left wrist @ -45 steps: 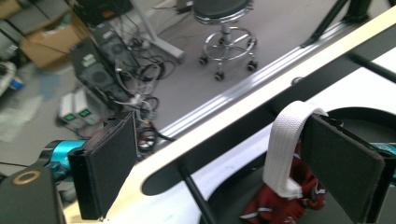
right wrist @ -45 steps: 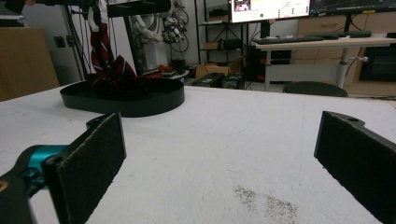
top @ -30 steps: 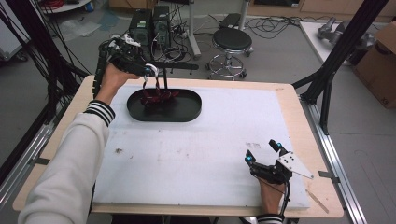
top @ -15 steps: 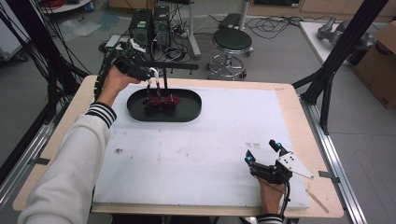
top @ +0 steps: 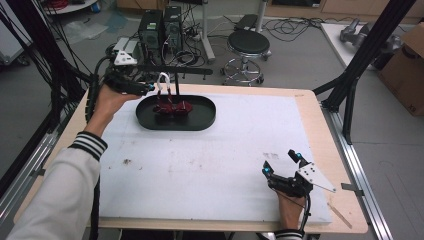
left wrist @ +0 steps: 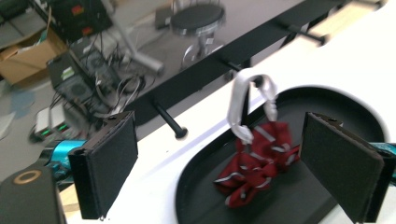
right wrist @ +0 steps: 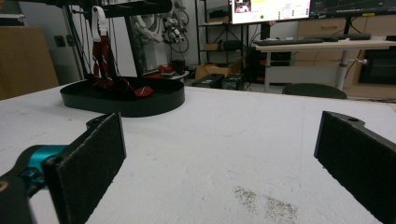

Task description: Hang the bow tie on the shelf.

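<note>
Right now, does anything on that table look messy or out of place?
Mostly tidy. Dark smudges stain the white mat near the right claw. The red strap lies bunched in the black tray, its white carabiner hooked on a rack peg.

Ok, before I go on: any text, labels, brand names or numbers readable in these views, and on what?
None can be read as words.
Monitor behind the table, right gripper view: coloured bars and lines of text, too small and blurred to read.
Computer towers on the floor, high view: no legible label; in the left gripper view their stickers are blurred.
Cardboard box at right, high view: no print I can make out.
</note>
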The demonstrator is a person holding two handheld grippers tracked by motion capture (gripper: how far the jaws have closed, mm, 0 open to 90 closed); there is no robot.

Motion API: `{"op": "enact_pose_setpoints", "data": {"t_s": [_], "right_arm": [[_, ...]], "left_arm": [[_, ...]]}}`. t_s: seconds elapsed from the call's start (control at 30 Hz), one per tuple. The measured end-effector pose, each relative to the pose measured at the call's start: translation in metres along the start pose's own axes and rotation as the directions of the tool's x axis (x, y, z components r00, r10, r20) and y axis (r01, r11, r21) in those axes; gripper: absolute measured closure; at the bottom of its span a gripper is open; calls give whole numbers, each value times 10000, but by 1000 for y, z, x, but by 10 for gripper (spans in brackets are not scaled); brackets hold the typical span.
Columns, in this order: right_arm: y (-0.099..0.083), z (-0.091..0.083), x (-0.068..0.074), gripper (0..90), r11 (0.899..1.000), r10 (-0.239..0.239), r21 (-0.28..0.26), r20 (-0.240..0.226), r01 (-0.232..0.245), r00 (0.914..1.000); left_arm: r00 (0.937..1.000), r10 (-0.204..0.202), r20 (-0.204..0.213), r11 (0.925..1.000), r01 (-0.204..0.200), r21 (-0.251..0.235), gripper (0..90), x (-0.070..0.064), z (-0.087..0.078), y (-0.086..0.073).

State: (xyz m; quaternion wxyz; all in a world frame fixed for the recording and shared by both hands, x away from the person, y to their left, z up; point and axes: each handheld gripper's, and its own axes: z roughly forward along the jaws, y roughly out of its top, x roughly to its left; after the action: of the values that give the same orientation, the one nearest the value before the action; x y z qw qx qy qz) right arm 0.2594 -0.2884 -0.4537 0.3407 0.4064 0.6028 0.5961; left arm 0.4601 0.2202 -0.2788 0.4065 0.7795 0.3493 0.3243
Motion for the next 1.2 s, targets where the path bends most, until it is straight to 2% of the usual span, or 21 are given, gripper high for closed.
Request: {"op": "enact_pose_setpoints", "data": {"t_s": [0.13, 0.27, 0.4, 0.47, 0.57, 0.6, 0.63, 0.7, 0.77, 0.8, 0.83, 0.87, 0.9, 0.93, 1.03, 1.13, 1.2], "right_arm": [[0, 0, 0, 10, 10000, -41, -41, -3, 41, 10000], [0, -1, 0, 10, 10000, -41, -73, -3, 41, 10000], [0, -1, 1, 10, 10000, 18, -85, 10, -18, 10000], [0, -1, 1, 10, 10000, 23, -83, 11, -23, 10000], [-1, -2, 1, 10, 9999, 15, -100, 7, -15, 10000], [-1, -2, 1, 10, 9999, 14, -115, -3, -14, 10000], [-1, -2, 1, 10, 9999, -18, -148, 14, 18, 10000], [-1, -1, 0, 10, 9998, -61, -206, 33, 61, 10000], [-1, -2, 0, 10, 9997, -57, -218, 32, 57, 10000], [-1, -2, 0, 10, 9998, -30, -204, 38, 30, 10000], [-1, -2, 1, 10, 9998, -4, -203, 28, 4, 10000], [-1, -2, 1, 10, 9998, -68, -202, 20, 68, 10000], [-1, -2, 1, 10, 9998, -63, -214, 22, 64, 10000], [-1, -2, 1, 10, 9998, -63, -214, 22, 64, 10000], [-1, -2, 0, 10, 9997, -112, -238, 36, 113, 9999], [-1, -2, 1, 10, 9998, -48, -187, 25, 48, 10000], [-1, -2, 1, 10, 9998, -78, -207, 34, 79, 10000]], "left_arm": [[9988, -317, 363, 9960, 346, -829, 121, -4, -23, -23], [9949, -643, 772, 9811, 772, -1775, 121, -6, -44, -52], [9881, -809, 1305, 9647, 1106, -2391, 121, -7, -64, -84], [9833, -1061, 1482, 9507, 1440, -2747, 121, -9, -73, -101], [9719, -1479, 1829, 9217, 2025, -3307, 121, -20, -86, -131], [9699, -1598, 1835, 9092, 2170, -3553, 121, -26, -90, -142], [9688, -1627, 1872, 9001, 2234, -3741, 122, -31, -93, -154], [9721, -1661, 1655, 8867, 2207, -4062, 122, -43, -97, -176], [9714, -1775, 1577, 8757, 2291, -4251, 122, -52, -99, -195], [9698, -1899, 1527, 8660, 2388, -4394, 122, -56, -99, -203], [9661, -2028, 1596, 8515, 2544, -4585, 122, -59, -100, -210], [9647, -2087, 1605, 8413, 2608, -4735, 122, -62, -101, -217], [9644, -2139, 1557, 8350, 2633, -4831, 122, -64, -101, -222], [9643, -2146, 1553, 8303, 2638, -4909, 122, -66, -101, -226], [9611, -2302, 1523, 8239, 2758, -4951, 122, -70, -100, -234], [9650, -2239, 1362, 8303, 2621, -4919, 122, -74, -98, -238], [9670, -2234, 1229, 8253, 2547, -5040, 122, -75, -99, -239]]}}
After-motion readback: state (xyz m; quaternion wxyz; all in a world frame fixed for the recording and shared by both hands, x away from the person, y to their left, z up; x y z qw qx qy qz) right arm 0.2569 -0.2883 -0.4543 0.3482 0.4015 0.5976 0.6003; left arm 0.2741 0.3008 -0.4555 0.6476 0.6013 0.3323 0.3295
